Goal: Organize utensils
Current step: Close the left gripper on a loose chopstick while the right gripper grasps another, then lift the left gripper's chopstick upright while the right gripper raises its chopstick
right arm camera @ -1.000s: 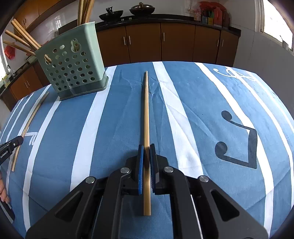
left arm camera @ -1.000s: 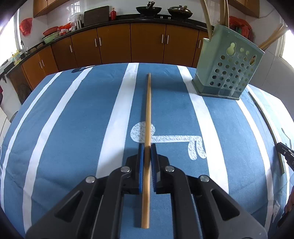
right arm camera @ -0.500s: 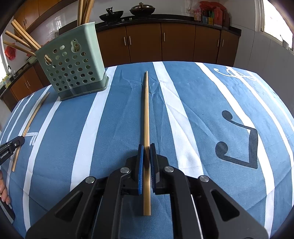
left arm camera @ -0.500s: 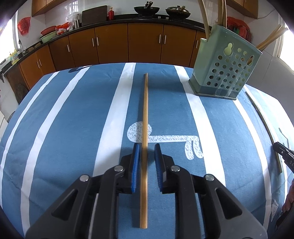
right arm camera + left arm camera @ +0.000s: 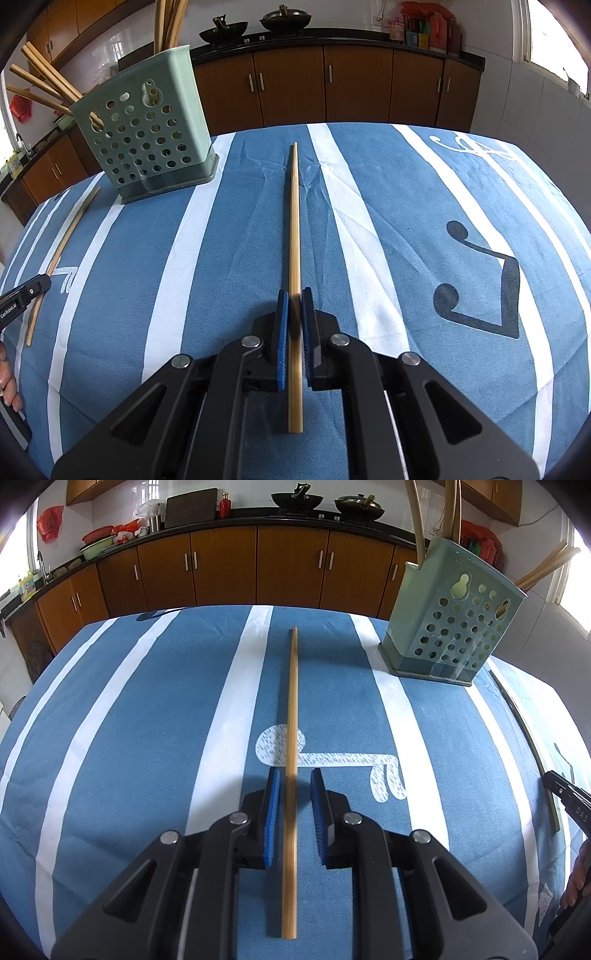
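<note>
- The left gripper (image 5: 294,775) is closest in its own view; its blue pads (image 5: 272,812) are a little apart; a chopstick (image 5: 291,775) lies between them, and a thin gap shows on each side, so the pads do not press it.
- That chopstick lies flat on the cloth (image 5: 147,738); it runs straight away from the camera, over a white note shape (image 5: 332,760) printed on the cloth.
- At the right edge of the left view, the black tip of the other gripper pokes in; part of a hand (image 5: 576,878) shows below it.
- The right gripper (image 5: 294,295) is closest in its own view; its blue pads (image 5: 282,332) are squeezed together on a second chopstick (image 5: 294,240); the stick sticks out behind the pads and far out in front.
- This second chopstick points away over the blue and white striped cloth; a dark note print (image 5: 480,288) lies to its right.
- At the left edge of the right view, the first chopstick shows as a thin stick on the cloth, with the left gripper's tip beside it and some fingers (image 5: 9,387) lower down.
- Further back stands the green holder (image 5: 147,133), full of round holes; it sits on the cloth between the two chopsticks, apart from both.
- More chopsticks (image 5: 44,85) stand in the holder and lean out of its top.
- Farthest away are brown cabinets (image 5: 332,85); two dark pans (image 5: 255,24) sit on the counter above them.
</note>
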A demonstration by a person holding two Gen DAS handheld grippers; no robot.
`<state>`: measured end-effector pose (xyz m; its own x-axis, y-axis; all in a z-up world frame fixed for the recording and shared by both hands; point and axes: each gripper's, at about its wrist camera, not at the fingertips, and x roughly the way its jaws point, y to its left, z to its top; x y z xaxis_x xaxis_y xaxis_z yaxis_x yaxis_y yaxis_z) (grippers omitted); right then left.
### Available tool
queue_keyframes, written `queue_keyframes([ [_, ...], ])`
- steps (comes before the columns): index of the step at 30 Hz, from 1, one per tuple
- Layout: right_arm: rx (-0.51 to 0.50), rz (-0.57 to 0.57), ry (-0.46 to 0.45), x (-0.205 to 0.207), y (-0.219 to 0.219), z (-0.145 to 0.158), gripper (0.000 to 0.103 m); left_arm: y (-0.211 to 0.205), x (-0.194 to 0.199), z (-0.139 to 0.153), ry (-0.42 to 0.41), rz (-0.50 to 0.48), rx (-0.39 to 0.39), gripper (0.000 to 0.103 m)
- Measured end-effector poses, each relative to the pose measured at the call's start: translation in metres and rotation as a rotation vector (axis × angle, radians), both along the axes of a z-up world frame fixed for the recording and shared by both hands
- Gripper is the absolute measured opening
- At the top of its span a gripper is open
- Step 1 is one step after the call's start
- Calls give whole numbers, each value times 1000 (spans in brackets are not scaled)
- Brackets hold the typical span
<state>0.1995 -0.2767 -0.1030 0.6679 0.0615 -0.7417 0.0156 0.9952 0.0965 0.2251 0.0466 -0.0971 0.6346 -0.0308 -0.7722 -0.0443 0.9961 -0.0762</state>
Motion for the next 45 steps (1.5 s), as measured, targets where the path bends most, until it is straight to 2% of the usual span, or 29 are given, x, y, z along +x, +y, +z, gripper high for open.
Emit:
queue_keyframes([
  [19,2,1,0,-1,-1,0,8,0,0,0,1,-2,3,19],
  [22,-3,2,0,-5,0,0,8,-4,-6,0,4,-17,31,19],
  [28,12,3,0,-12,-1,-1,8,-5,-20,0,6,-26,37,19],
  [30,17,5,-1,-15,-2,-1,8,-6,-22,0,6,-26,41,17],
  [33,16,7,-2,-17,-2,0,8,-5,-24,0,8,-21,48,8],
  [36,19,7,-1,-20,-3,1,8,-1,-26,1,21,-22,34,8],
  [45,72,-17,-109,-32,-18,33,8,1,-40,37,-66,-34,12,8],
])
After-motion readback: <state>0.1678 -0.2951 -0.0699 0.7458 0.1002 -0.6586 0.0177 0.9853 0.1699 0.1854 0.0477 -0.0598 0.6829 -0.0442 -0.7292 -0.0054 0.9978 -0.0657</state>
